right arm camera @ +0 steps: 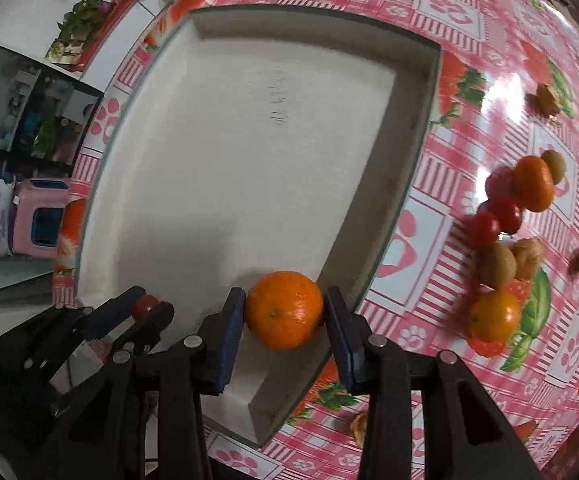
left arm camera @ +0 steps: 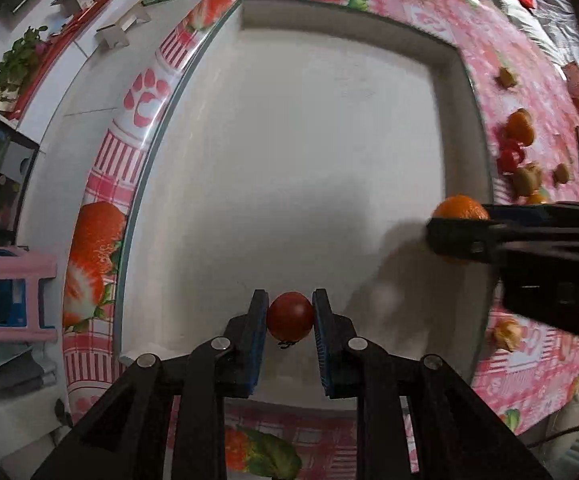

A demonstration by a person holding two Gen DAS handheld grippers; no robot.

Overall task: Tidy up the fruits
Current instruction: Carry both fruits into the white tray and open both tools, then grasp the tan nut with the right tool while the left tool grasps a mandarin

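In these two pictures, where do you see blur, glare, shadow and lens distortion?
Left wrist view: the loose fruits at the right edge are smeared, the white tray bows from the fisheye, and a soft shadow lies under the tomato. Right wrist view: glare whitens the glossy tablecloth, the fruit pile is blurred, while the held orange stays sharp.

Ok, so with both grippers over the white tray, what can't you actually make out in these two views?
- Left wrist view: most of the orange is hidden by the right gripper.
- Right wrist view: the tomato is mostly covered by the left gripper.
- Both views: the loose fruit pile on the tablecloth is blurred; the brown pieces can't be identified.
- Whether either held fruit touches the tray floor is unclear.
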